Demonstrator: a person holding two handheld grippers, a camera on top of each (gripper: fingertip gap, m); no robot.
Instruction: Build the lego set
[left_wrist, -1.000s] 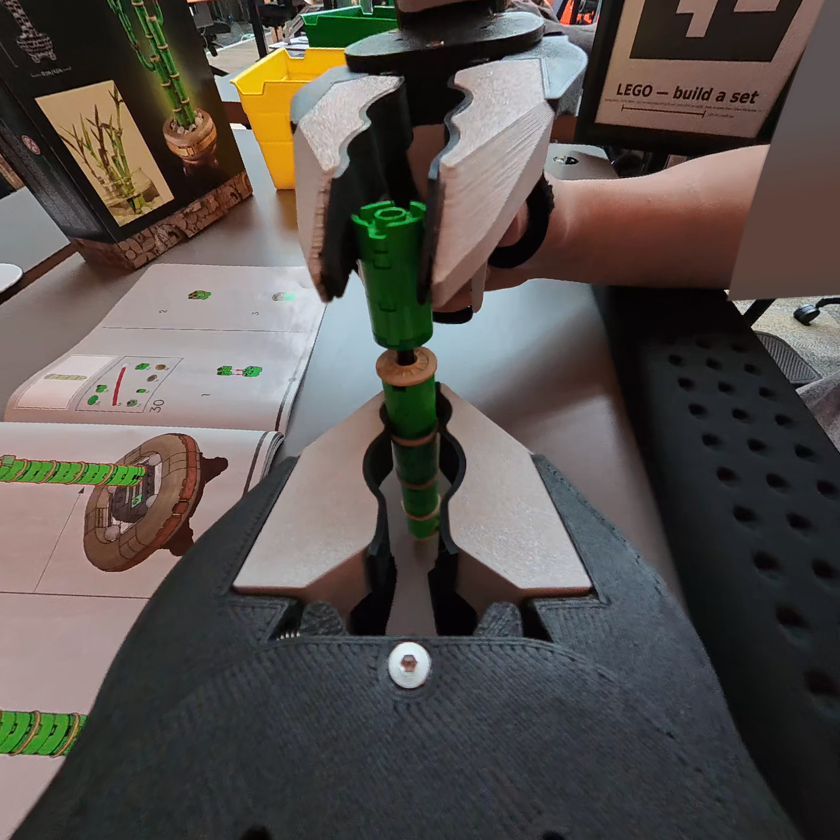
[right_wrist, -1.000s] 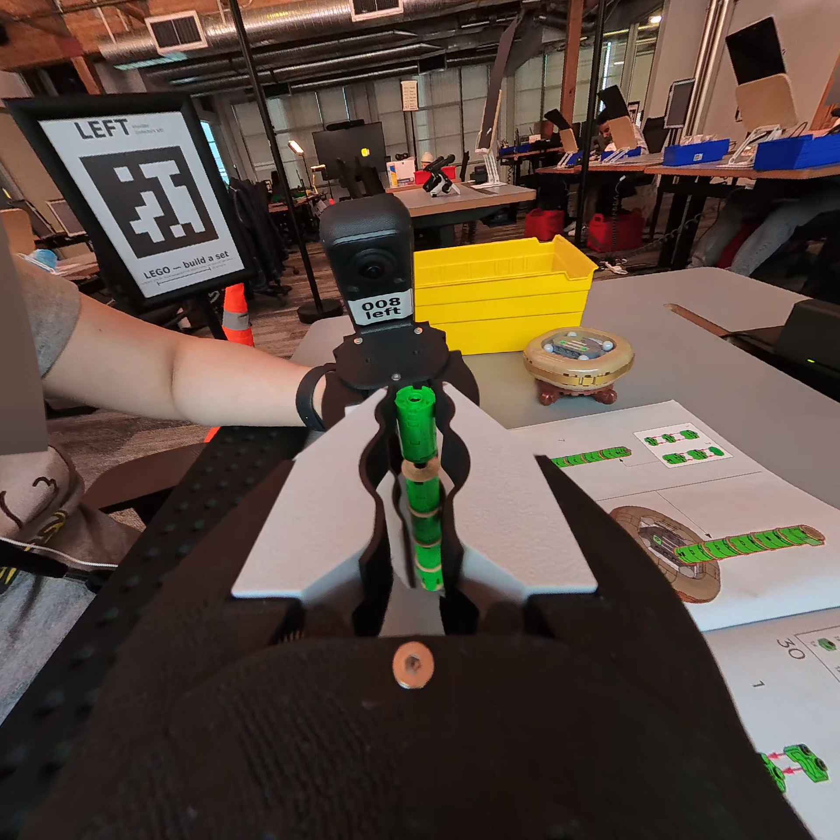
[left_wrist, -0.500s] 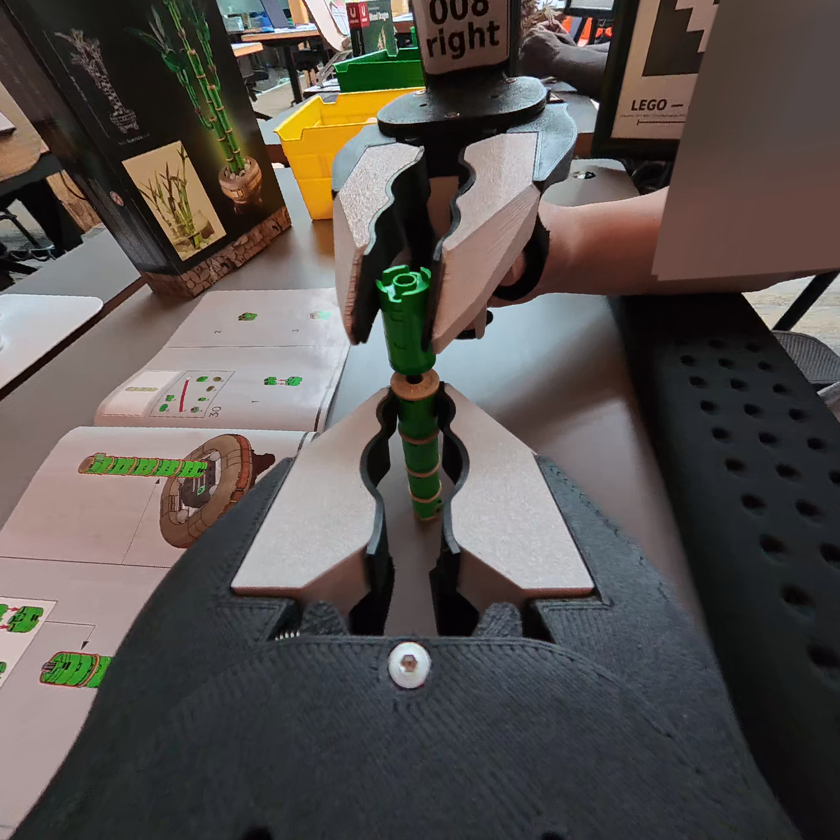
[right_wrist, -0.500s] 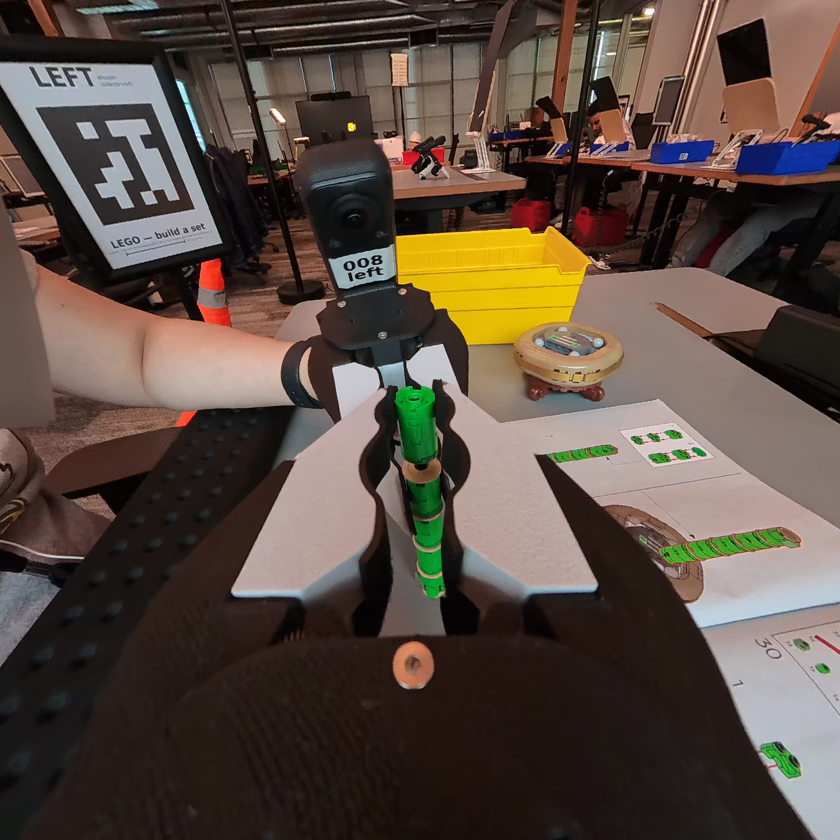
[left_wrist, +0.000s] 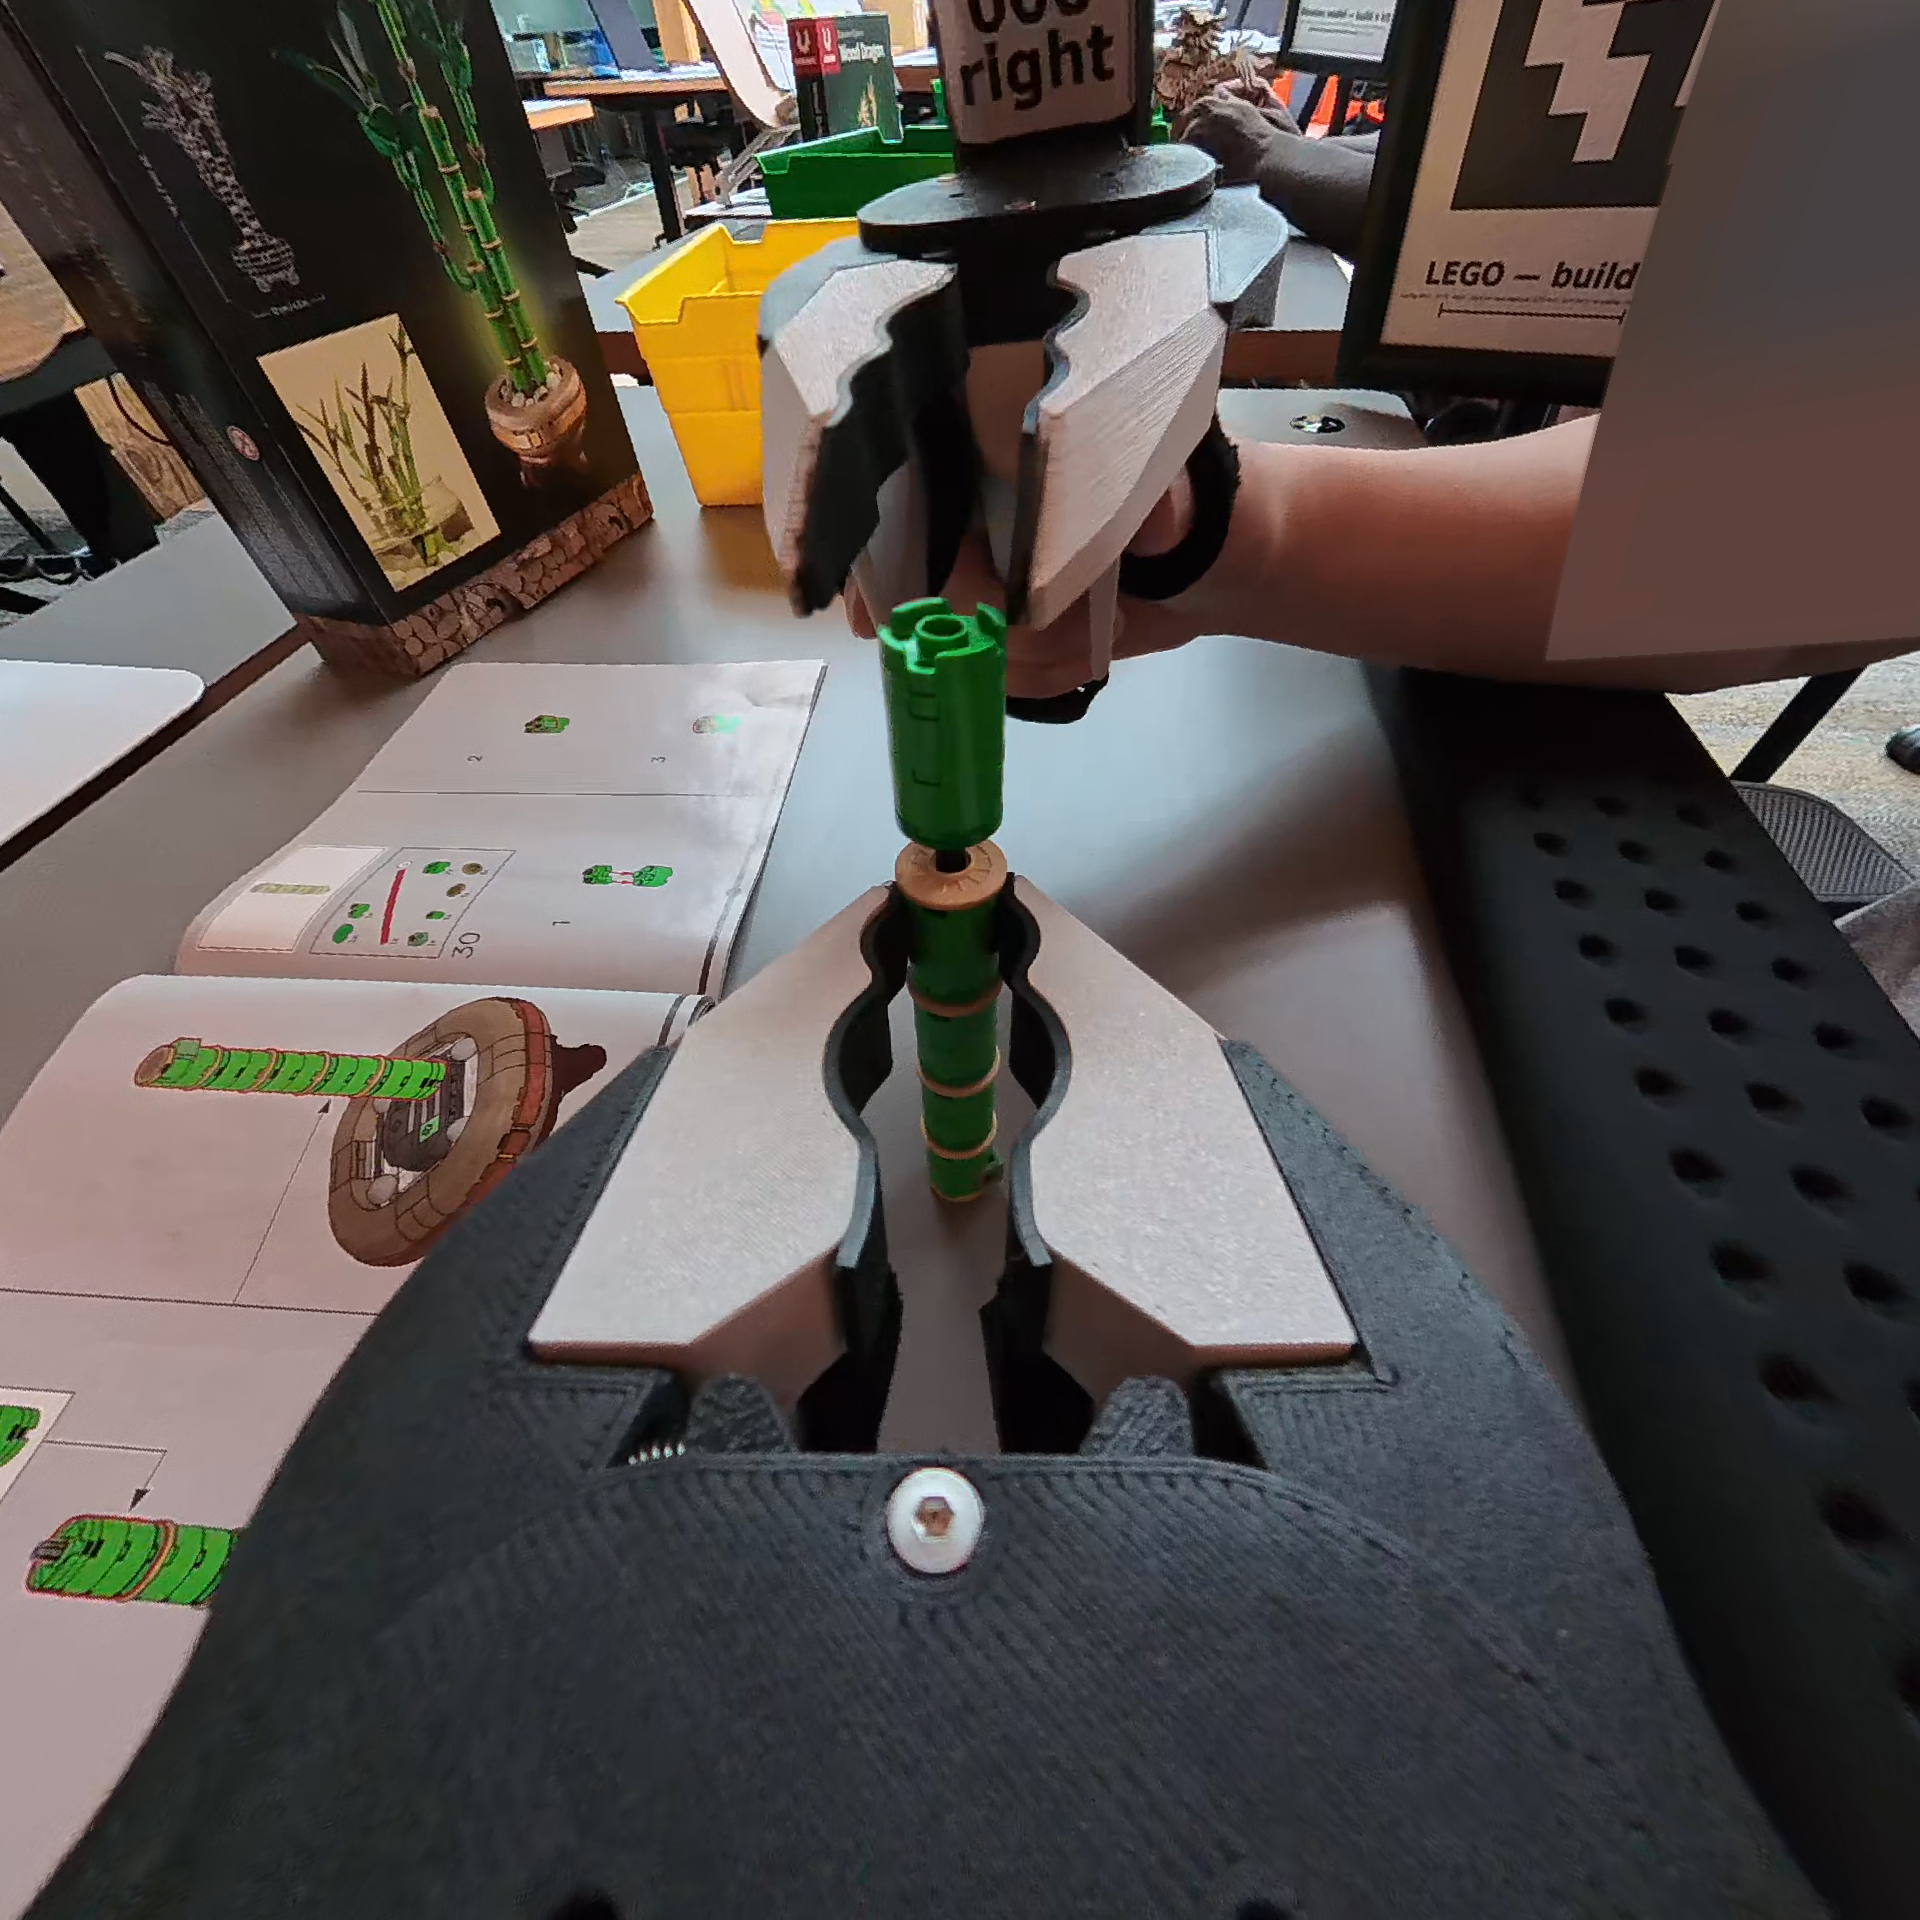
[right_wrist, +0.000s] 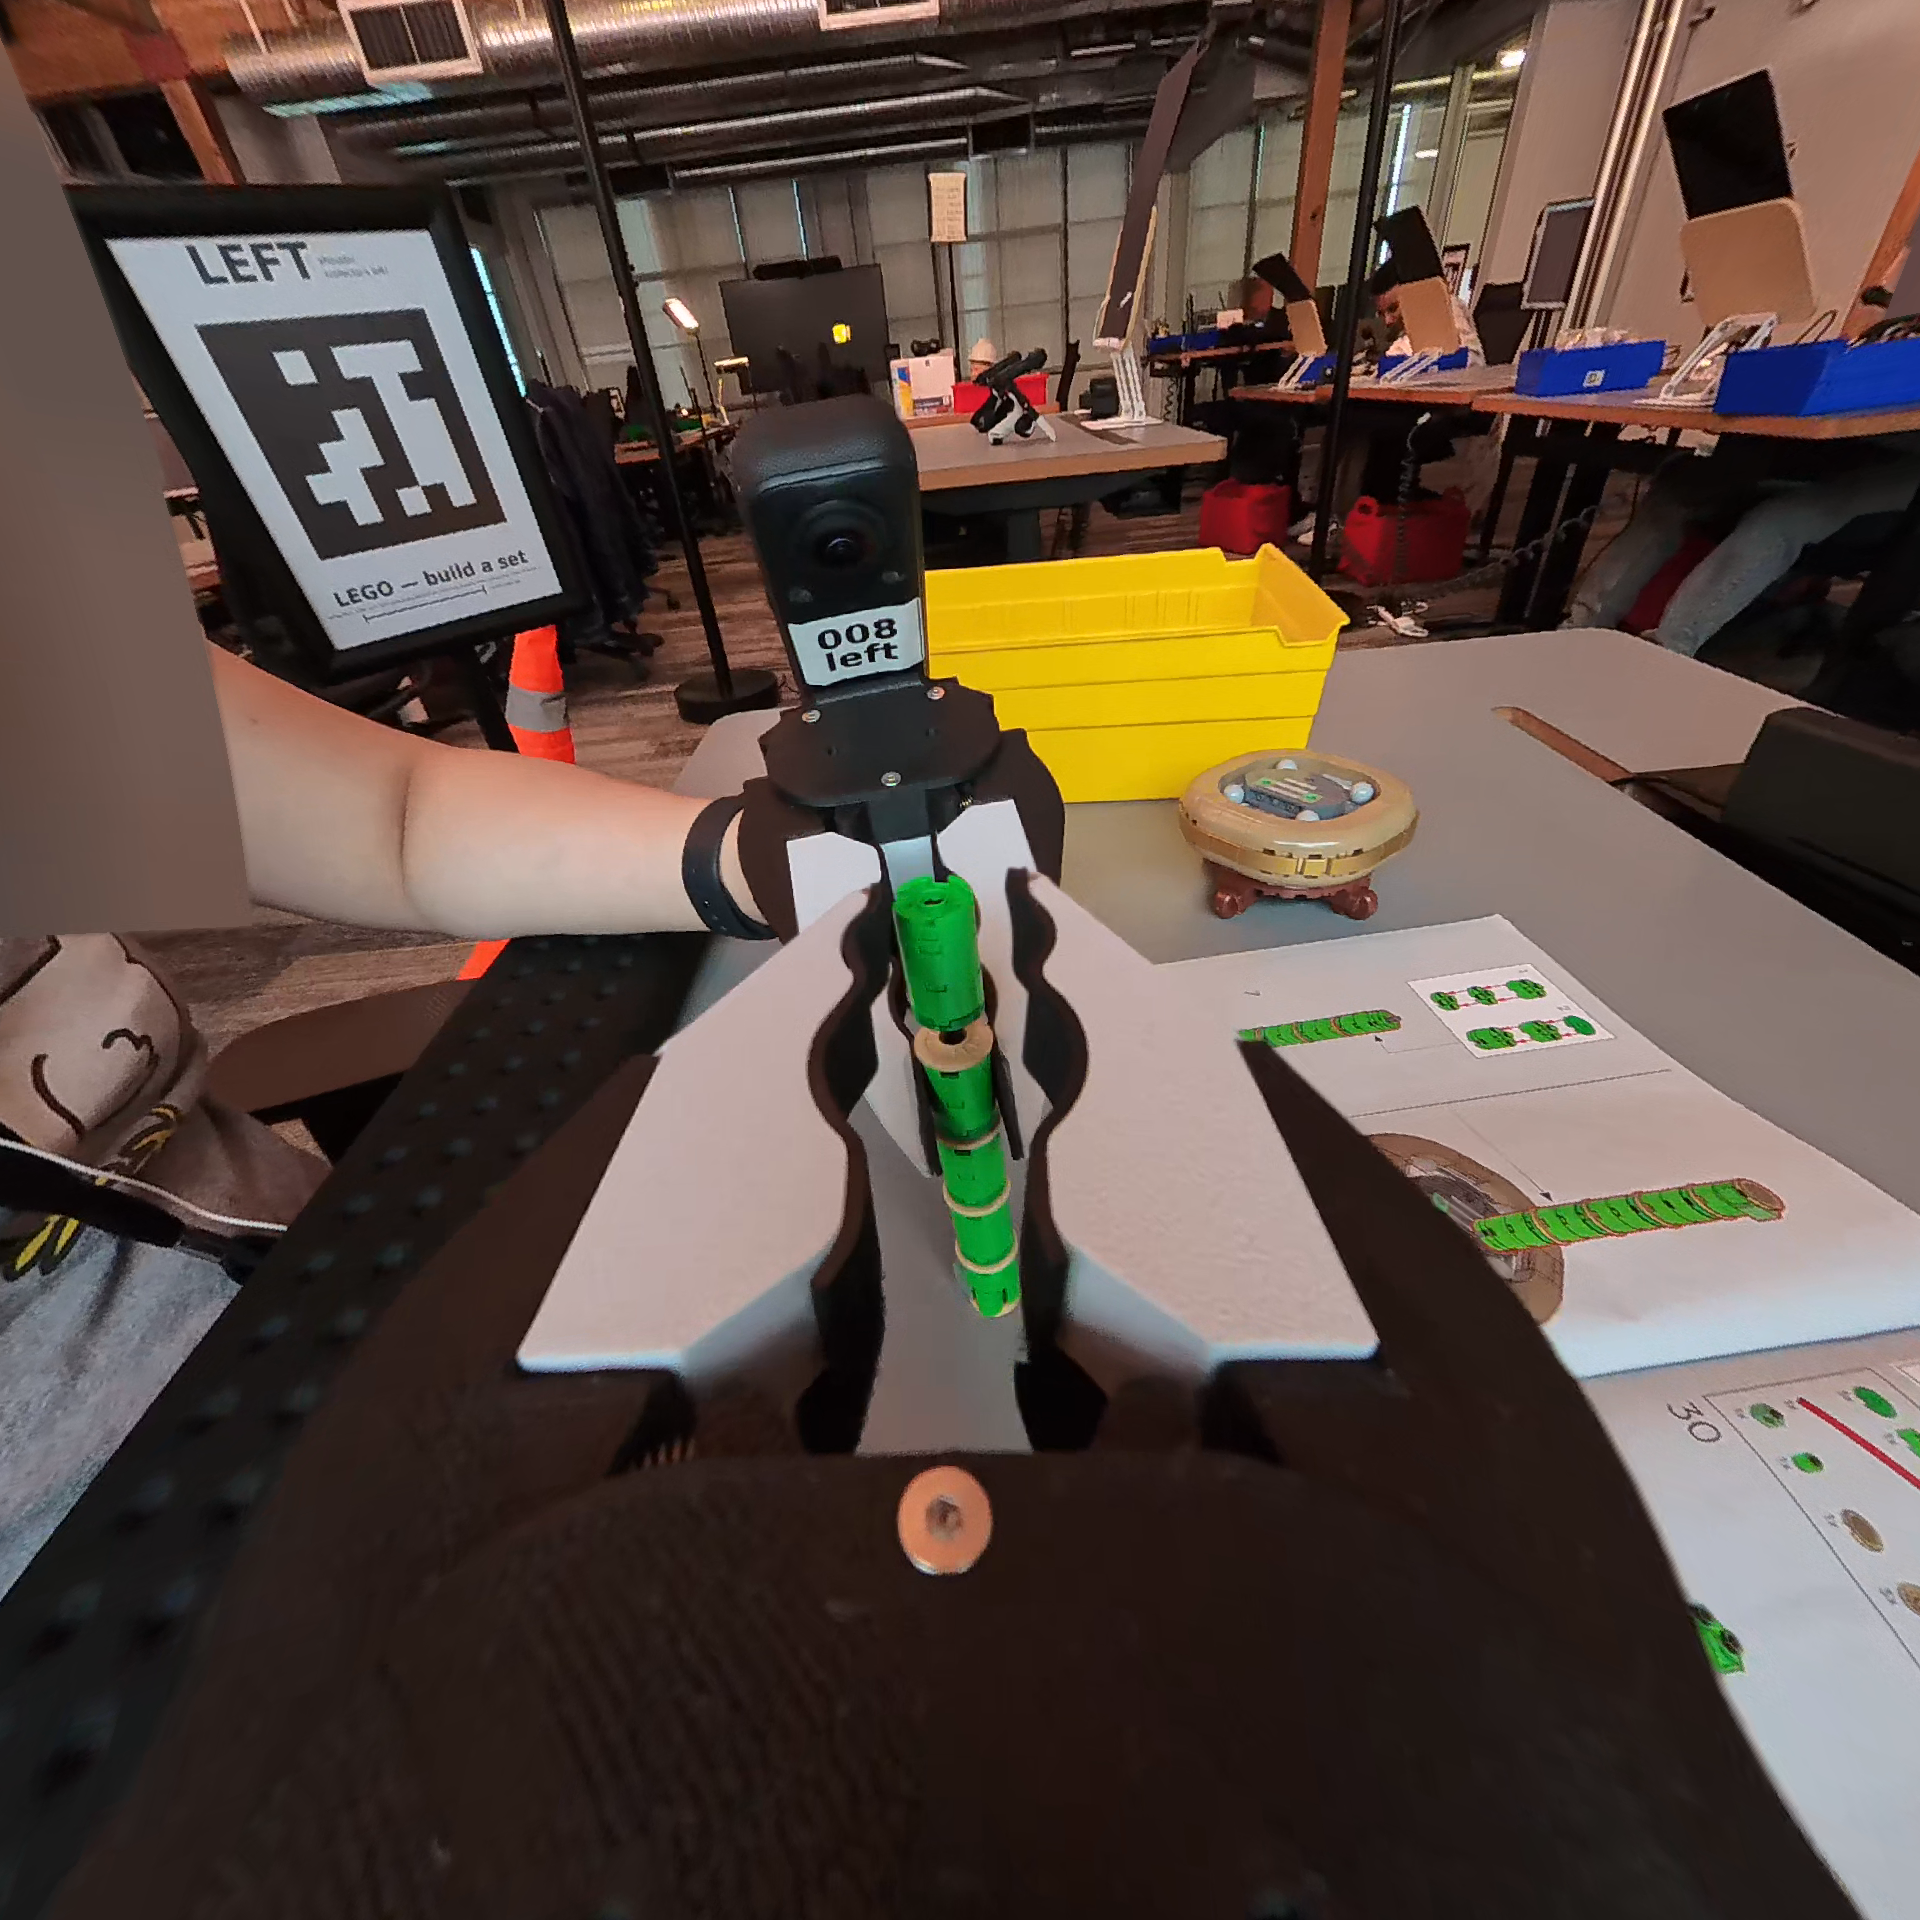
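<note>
My left gripper (left_wrist: 951, 920) is shut on an upright green bamboo stalk (left_wrist: 954, 1049) with tan rings, holding it just under the top tan ring. A thicker green segment (left_wrist: 940, 732) sits on the stalk's top, just above that ring. My right gripper (left_wrist: 920, 608) hangs above and behind this segment, with its jaws apart and not touching it. In the right wrist view the stalk (right_wrist: 961, 1122) shows through the gap between my right fingers, with the left gripper (right_wrist: 961, 1101) behind it. A round tan pot base (right_wrist: 1297, 821) stands on the table at the right.
The open instruction booklet (left_wrist: 488, 831) lies at the left, and also shows in the right wrist view (right_wrist: 1558, 1122). The set's box (left_wrist: 343, 364) and a yellow bin (left_wrist: 717, 374) stand behind it. A black perforated surface (left_wrist: 1683, 1039) is at the right. A framed sign (right_wrist: 332, 416) stands behind the person's forearm (right_wrist: 499, 842). Left tips and right tips are each some 25 cm from the round tan pot base (right_wrist: 1297, 821).
My right gripper was closed around the top green segment. It has let go and pulled up and back. My left gripper keeps hold of the stalk.
</note>
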